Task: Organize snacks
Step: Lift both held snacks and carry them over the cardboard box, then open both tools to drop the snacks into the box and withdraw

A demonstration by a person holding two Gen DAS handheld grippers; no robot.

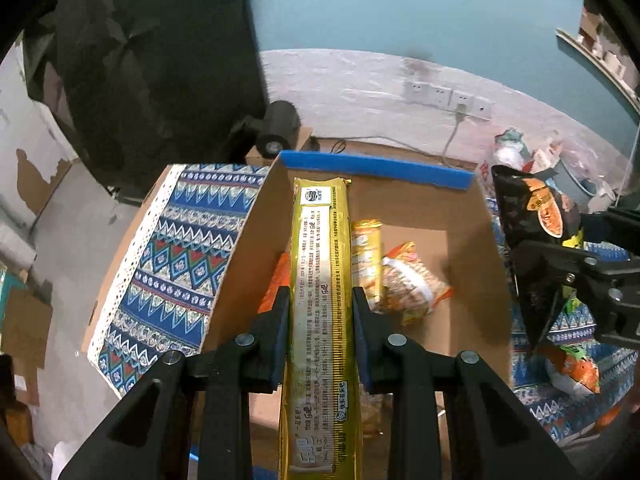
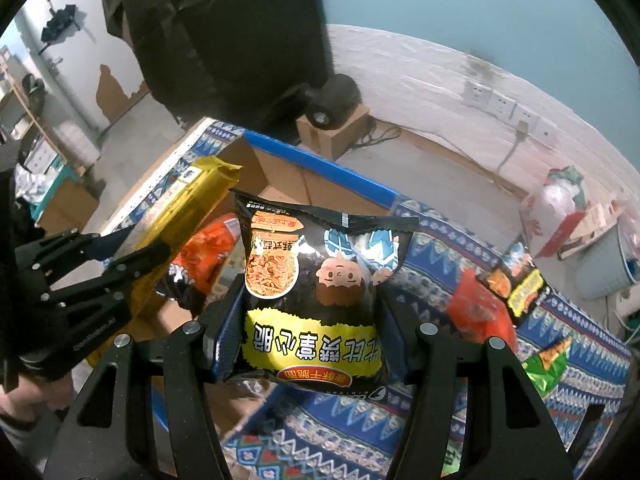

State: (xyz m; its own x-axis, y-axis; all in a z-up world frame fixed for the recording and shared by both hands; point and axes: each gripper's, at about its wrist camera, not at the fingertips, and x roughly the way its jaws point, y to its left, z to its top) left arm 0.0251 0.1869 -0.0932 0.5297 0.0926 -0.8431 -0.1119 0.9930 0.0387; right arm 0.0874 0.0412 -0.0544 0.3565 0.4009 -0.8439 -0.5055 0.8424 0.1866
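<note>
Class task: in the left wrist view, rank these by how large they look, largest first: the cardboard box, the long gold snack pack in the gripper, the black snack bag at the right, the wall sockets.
1. cardboard box
2. long gold snack pack, though its nearness to the camera enlarges it
3. black snack bag
4. wall sockets
</note>
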